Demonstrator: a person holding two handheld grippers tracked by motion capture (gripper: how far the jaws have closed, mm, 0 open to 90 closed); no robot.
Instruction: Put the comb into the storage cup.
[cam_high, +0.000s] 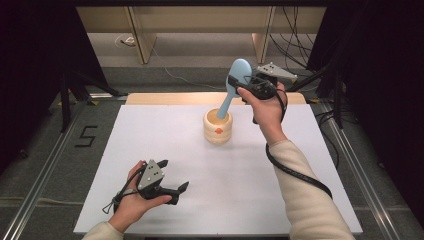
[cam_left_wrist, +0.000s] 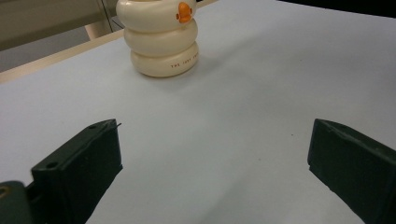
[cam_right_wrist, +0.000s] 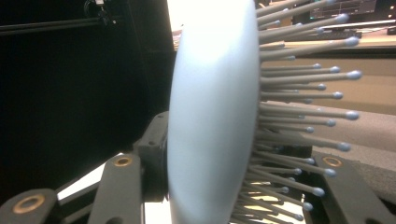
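Note:
A light blue hairbrush (cam_high: 239, 71) leans with its handle end down inside a cream ringed cup (cam_high: 218, 128) that has an orange beak on its side. My right gripper (cam_high: 235, 86) is shut on the brush just below its head, above and to the right of the cup. In the right gripper view the brush's back and bristles (cam_right_wrist: 210, 116) sit between the black jaws of that gripper (cam_right_wrist: 233, 186). My left gripper (cam_high: 173, 175) rests open near the table's front left with nothing between its jaws. The left gripper view looks past the open left gripper (cam_left_wrist: 215, 163) at the cup (cam_left_wrist: 163, 42).
The white tabletop (cam_high: 150, 135) has a wooden strip (cam_high: 165, 98) along its far edge. Metal rails run along the floor on both sides, and a "5" mark (cam_high: 86, 136) lies on the left. Dark curtains and cables stand beyond the table.

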